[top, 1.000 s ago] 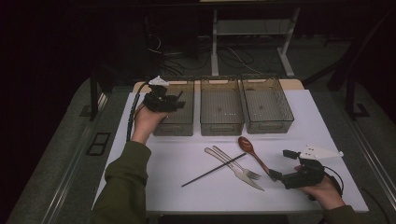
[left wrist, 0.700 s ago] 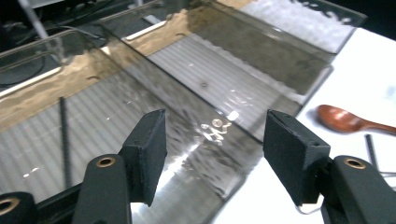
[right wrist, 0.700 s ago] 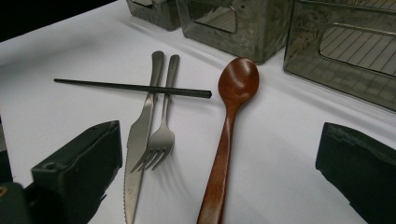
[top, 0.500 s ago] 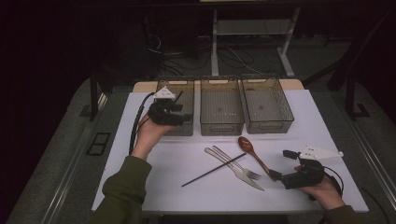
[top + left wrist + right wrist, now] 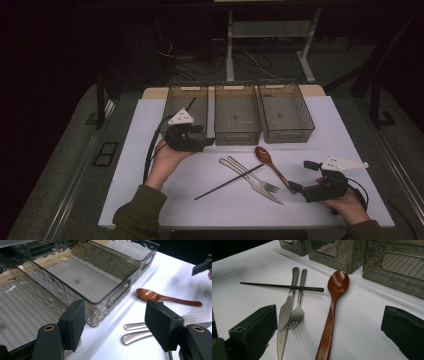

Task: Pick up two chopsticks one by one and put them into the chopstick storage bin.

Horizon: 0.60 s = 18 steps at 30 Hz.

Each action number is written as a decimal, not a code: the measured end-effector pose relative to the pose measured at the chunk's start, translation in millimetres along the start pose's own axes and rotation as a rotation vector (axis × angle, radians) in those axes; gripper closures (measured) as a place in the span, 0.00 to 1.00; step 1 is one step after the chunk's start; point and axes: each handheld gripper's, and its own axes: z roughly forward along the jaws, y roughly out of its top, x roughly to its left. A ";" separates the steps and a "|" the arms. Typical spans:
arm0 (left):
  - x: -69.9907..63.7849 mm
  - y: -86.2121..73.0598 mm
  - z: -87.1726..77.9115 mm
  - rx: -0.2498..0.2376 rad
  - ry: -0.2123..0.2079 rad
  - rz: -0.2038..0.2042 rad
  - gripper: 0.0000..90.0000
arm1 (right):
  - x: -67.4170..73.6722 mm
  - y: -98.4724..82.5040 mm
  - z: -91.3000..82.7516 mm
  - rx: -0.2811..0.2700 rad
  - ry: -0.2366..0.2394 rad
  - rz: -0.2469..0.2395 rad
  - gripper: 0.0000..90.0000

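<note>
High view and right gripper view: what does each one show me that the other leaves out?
High view: the whole white table, three bins seen from above, and the left gripper, jaws just opening on nothing, by the left bin. Right gripper view: the knife with its saw-toothed edge and the fork with its tines up close, between the right gripper and its open jaws. Both: wooden spoon, knife, fork, black chopstick.

Cut off at the bottom edge of the right gripper view: wooden spoon [image 5: 333, 312] handle and knife [image 5: 285, 320] tip. Hidden behind the pad in the left gripper view: fork [image 5: 140, 336] tines. Too dark to make out beyond the table [image 5: 150, 200].
</note>
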 end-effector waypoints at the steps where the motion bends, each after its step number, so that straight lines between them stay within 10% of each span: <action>1: -2.9 -1.9 0.8 -0.007 -0.003 -0.004 0.35 | -0.2 -0.1 -0.1 0.002 -0.001 0.001 0.00; 18: -47.6 -30.5 12.3 -0.016 -0.083 0.027 0.34 | -0.1 0.5 0.1 0.000 -0.007 0.004 0.00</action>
